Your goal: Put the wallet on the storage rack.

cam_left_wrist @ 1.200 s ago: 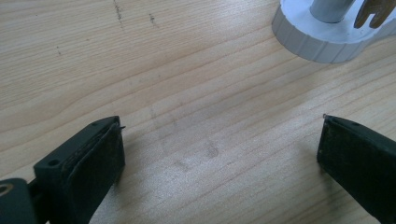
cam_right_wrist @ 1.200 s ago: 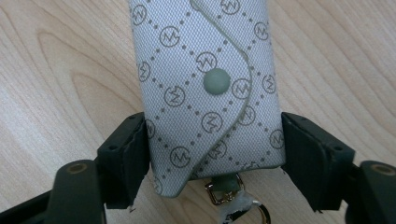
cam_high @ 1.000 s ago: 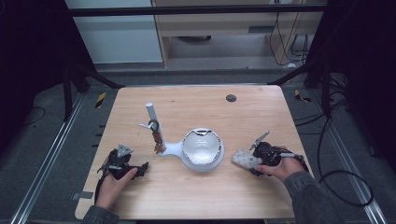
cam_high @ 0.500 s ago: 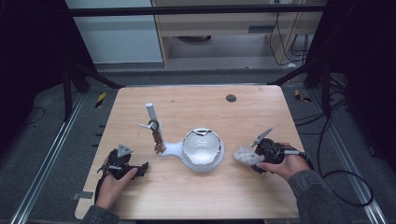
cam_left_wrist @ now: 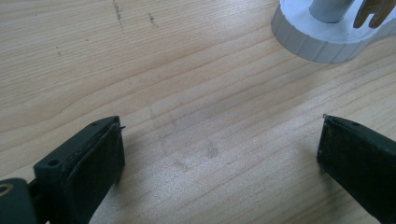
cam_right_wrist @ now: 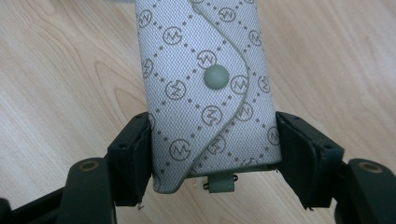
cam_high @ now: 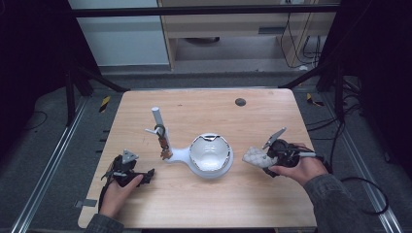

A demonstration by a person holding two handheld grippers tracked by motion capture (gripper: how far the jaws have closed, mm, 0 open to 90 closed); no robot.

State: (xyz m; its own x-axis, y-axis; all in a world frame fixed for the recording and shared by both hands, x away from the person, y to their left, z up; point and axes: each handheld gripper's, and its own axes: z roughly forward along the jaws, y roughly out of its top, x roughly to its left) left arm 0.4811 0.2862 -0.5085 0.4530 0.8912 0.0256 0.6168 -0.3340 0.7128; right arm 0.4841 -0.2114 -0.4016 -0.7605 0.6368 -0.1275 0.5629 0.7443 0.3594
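High view is looking forward and down from above the person's side, far off, taking in the whole table (cam_high: 204, 204) with hands entering at 6 o'clock. Left gripper view is riding on the left gripper (cam_high: 127, 170), sitting very near the wood, facing along its jaws toward the white stand base (cam_left_wrist: 327, 37) at 1 o'clock; high view is sharing that base (cam_high: 177, 155). Right gripper view is riding on the right gripper (cam_high: 272, 156), looking down at close range on the patterned pouch (cam_right_wrist: 205, 88); high view is sharing it (cam_high: 255, 156).
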